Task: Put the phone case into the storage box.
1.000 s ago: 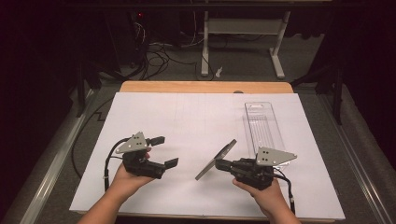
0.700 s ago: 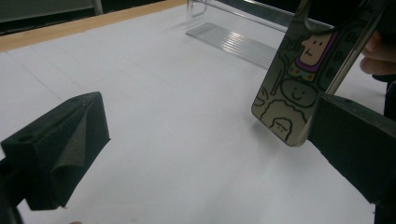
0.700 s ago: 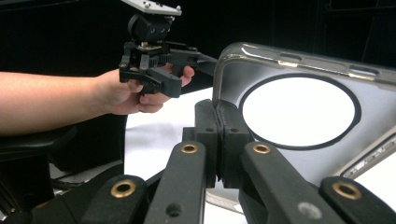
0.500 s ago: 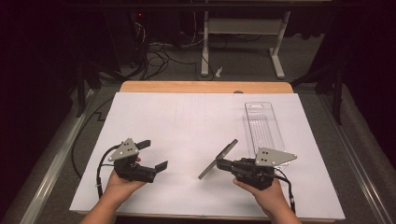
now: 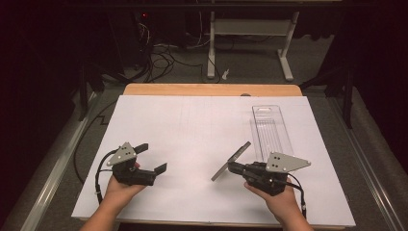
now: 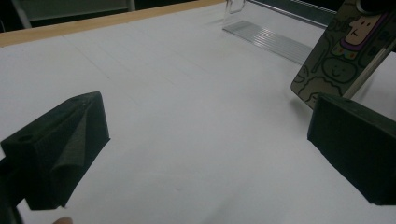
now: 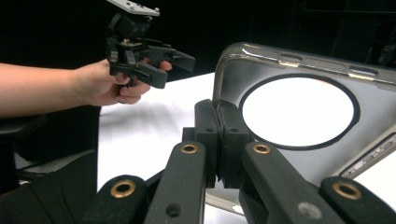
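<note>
Looked like a lab recording bay: wooden table (image 5: 211,89) covered with a white sheet (image 5: 202,134), dark surroundings, loose cables (image 5: 161,53) on grey carpet (near a desk frame (image 5: 250,36)), metal rails (image 5: 53,173) flanking the table.

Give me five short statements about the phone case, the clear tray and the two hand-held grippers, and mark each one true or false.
1. The right hand-held gripper is shut on the phone case. True.
2. The left hand-held gripper holds the clear plastic tray. False: its jaws are open and hold nothing.
3. The tray lies flat on the white sheet, on the right side. True.
4. The phone case lies flat on the sheet. False: it is held tilted above it.
5. The case has a large round cutout. True.
</note>
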Available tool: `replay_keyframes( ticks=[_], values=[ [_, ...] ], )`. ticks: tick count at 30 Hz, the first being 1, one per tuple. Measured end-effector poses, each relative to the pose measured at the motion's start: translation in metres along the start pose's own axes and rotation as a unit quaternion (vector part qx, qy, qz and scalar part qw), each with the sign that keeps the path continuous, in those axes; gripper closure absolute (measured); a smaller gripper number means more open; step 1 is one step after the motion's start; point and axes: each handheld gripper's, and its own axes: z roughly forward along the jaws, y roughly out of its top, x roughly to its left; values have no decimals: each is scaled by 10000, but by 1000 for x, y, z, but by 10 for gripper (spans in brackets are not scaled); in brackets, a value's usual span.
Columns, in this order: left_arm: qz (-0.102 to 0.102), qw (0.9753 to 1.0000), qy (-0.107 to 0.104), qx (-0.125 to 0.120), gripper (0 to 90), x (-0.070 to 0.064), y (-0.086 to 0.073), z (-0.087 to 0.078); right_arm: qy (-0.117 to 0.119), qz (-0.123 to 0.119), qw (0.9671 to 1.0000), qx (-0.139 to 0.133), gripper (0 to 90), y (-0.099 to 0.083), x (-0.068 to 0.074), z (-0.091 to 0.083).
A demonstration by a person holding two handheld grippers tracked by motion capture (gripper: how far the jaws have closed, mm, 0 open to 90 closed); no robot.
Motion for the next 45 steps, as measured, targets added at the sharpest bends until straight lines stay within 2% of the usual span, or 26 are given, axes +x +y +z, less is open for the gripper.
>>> replay_keyframes(
  ticks=[5, 8, 17, 29, 45],
  values=[
    [-2, 10000, -6, -29, 2, 1, 0, -2, -176, -57, 9998, 70, 900, 1, -1, -4],
    [-74, 9999, -88, -45, 2, 2, 0, -3, -264, -127, 9995, 64, 900, 2, -2, -8],
    [23, 10000, -39, 10, 4, 2, 0, -2, -465, -292, 9985, 87, 900, 5, -3, -14],
    [34, 10000, -63, 27, 7, 2, 0, -3, -696, -431, 9966, -89, 900, 11, -3, -25],
    [72, 9999, -87, 33, 9, 2, 0, -2, -866, -620, 9936, -364, 900, 27, 2, -38]
  ],
)
